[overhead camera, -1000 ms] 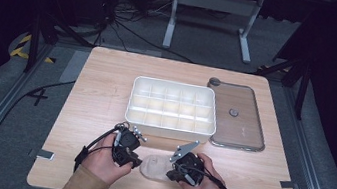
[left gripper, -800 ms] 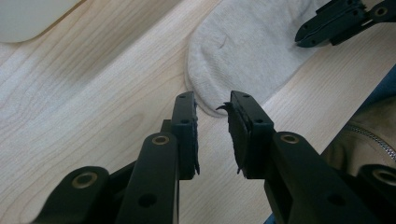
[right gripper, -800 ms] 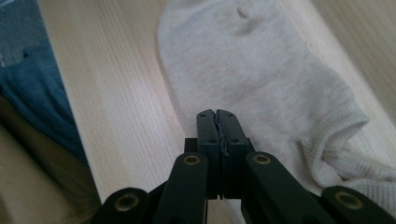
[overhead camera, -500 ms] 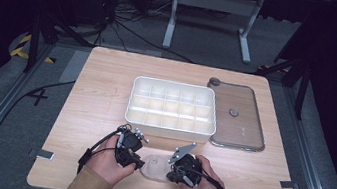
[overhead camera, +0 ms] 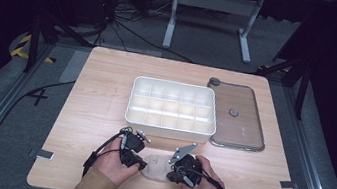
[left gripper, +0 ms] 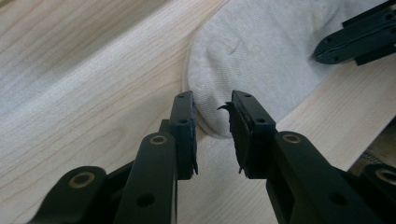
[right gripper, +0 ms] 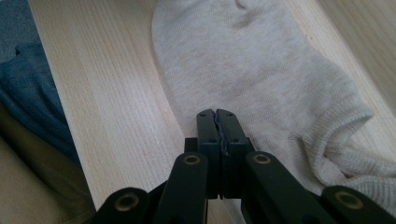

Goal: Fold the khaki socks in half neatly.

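Since a second ago the left gripper (overhead camera: 133, 151) has sunk toward the table, its jaws just now opening; they stand apart around the rounded toe of the pale sock (left gripper: 261, 60), not pressing it. Opposite, the right gripper (overhead camera: 181, 170) has its jaws together, tips resting on the sock's edge. Both hands face inward at the near edge of the light wooden table (overhead camera: 100, 94). Farther back sit a white compartment box (overhead camera: 172, 106) and its clear lid (overhead camera: 239, 116). Grey floor and cables surround them.
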The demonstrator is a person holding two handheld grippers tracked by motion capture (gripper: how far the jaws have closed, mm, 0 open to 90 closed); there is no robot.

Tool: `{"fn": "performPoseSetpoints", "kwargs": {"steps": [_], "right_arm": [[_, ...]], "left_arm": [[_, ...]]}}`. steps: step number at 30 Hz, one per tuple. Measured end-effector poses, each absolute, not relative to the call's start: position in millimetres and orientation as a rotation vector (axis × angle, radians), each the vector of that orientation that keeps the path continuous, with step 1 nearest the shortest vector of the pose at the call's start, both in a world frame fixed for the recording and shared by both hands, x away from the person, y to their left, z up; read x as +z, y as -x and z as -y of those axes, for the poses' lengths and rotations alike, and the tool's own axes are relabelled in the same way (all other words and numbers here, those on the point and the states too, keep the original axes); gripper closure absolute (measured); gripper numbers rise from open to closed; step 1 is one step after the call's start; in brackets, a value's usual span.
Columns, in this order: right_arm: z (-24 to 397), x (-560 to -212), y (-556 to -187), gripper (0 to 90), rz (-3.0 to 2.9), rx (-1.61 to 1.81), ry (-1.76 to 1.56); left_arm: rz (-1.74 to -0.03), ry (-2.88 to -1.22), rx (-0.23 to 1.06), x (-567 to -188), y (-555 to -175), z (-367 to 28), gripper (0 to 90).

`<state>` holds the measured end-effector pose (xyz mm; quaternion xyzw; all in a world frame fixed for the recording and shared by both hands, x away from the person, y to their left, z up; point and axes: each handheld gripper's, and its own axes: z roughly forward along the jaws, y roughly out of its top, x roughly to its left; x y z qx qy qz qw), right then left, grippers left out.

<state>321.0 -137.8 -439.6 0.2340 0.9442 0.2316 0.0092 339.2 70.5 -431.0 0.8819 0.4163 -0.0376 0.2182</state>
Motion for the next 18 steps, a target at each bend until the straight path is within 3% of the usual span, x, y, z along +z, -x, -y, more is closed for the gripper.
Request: {"fn": "performPoseSetpoints", "kwargs": {"steps": [10, 18], "right_arm": [[138.1, -439.6, -320.5, 90.0, -2.945, 0.722, -0.731], [137.7, -439.6, -319.8, 90.0, -2.942, 0.721, -0.733]], "left_arm": [[-1.18, -2.511, -0.079, -436.7, -336.8, -59.5, 70.5], [-1.163, -2.517, -0.087, -436.6, -334.7, -56.2, 83.0]]}}
